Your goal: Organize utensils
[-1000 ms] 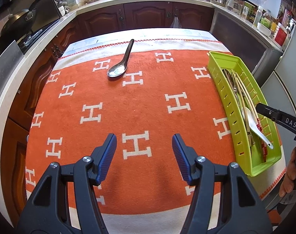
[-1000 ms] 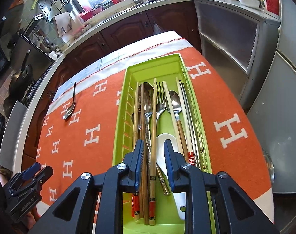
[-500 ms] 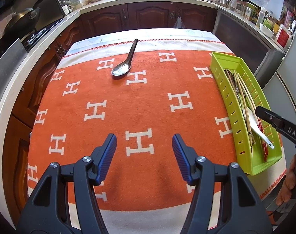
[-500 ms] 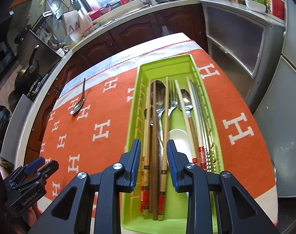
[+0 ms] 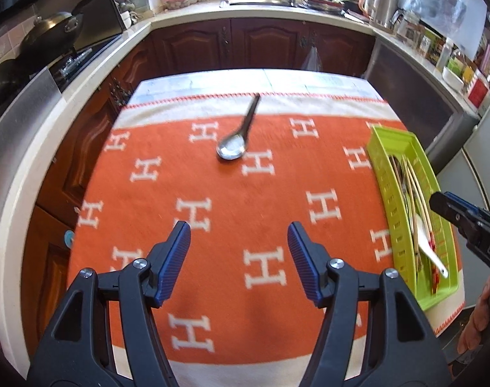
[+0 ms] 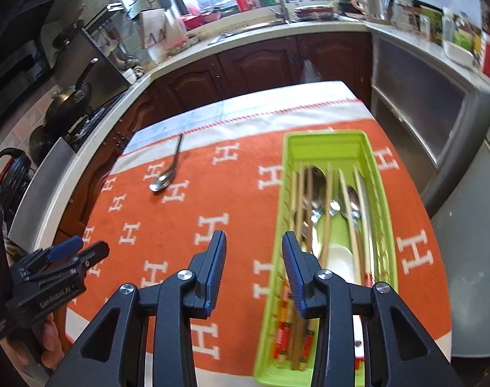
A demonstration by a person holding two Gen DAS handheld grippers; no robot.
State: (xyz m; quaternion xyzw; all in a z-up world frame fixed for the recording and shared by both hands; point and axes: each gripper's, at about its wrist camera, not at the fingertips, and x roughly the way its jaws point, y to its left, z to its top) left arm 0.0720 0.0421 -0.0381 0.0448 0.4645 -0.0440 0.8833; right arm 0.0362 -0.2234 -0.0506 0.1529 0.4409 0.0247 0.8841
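- The left tongs hung wide apart above the orange cloth, nothing between the blue pads.
- Far ahead of them a metal spoon lay alone on the cloth, bowl toward the camera, handle pointing at the white border near the tabletop's far edge.
- The right tongs had just been opening and stood parted and empty, over the left rim of the green tray.
- In that tray lay chopsticks, spoons and a fork lengthwise, with a white spoon near the front.
- The tray sat along the cloth's right side, well apart from the lone spoon.
- Fingers showed under the left tongs at the edge.
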